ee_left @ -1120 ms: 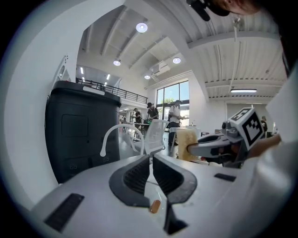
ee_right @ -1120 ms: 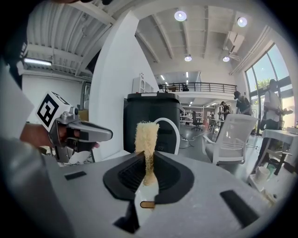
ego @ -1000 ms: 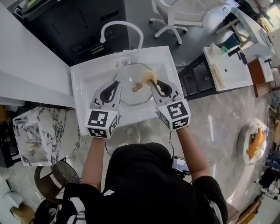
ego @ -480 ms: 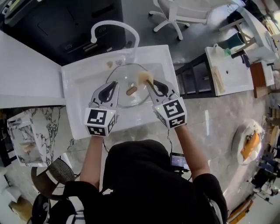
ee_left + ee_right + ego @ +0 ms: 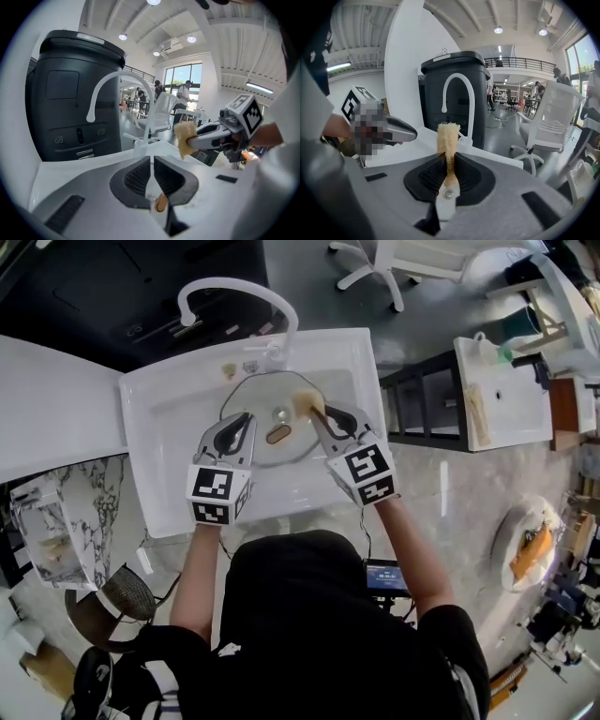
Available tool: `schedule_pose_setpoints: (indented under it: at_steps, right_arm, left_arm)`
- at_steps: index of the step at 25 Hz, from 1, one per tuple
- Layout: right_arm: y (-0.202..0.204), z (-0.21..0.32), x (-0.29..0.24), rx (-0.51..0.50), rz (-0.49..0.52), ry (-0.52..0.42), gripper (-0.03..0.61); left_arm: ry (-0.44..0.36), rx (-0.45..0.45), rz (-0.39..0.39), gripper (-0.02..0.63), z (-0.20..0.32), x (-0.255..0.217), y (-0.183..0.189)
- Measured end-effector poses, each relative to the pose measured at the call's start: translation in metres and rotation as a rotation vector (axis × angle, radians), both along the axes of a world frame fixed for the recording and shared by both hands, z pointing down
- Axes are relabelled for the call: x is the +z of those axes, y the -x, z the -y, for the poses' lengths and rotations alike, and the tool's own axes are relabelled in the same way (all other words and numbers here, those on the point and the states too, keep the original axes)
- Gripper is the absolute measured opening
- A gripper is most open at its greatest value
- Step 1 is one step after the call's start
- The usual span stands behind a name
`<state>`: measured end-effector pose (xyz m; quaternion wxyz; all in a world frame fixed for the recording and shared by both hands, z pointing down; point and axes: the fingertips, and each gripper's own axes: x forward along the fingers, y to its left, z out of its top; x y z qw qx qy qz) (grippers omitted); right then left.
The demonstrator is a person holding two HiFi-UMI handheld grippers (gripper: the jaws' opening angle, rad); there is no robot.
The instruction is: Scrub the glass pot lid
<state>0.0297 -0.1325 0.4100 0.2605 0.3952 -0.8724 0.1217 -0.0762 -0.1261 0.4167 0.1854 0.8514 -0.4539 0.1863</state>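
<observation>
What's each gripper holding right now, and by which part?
Left gripper pinches the glass lid at its left rim; right gripper clamps the sponge by its lower end.

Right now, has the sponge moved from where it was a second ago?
Yes. The sponge has shifted toward the faucet at the back of the sink.

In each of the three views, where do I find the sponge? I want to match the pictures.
Head view: upper centre, the sponge in the right gripper, by the far rim of the glass pot lid.
Left gripper view: right of centre.
Right gripper view: centre, clamped in that gripper.
Shared landmark: the white curved faucet.
</observation>
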Motion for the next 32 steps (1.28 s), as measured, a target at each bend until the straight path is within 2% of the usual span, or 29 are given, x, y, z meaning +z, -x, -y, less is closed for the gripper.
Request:
schedule_pose_setpoints:
  at_steps: [11, 15, 20, 23, 28, 32]
  right_arm:
    - [-0.005, 0.005, 0.068, -0.084, -0.096, 0.12, 0.029]
    - [-0.004, 0.003, 0.083, -0.125, -0.147, 0.117, 0.029]
    - [-0.005, 0.0, 0.1, -0.145, -0.163, 0.146, 0.029]
    - [-0.005, 0.001, 0.109, -0.15, -0.169, 0.16, 0.029]
    - [-0.005, 0.003, 0.123, -0.153, -0.173, 0.178, 0.029]
    - [-0.007, 0.003, 0.129, -0.155, -0.193, 0.187, 0.029]
  left_arm:
    - [0.166, 0.024, 0.045, 0.021, 0.005, 0.079, -0.015]
    - [0.248, 0.032, 0.051, 0.023, -0.003, 0.112, -0.009]
    - [0.3, 0.029, 0.071, 0.025, -0.008, 0.14, 0.0]
    - [0.324, 0.06, 0.088, 0.077, -0.008, 0.153, 0.001]
    - [0.322, 0.095, 0.125, 0.129, 0.002, 0.165, 0.001]
    - [0.308, 0.102, 0.134, 0.246, 0.015, 0.171, -0.002]
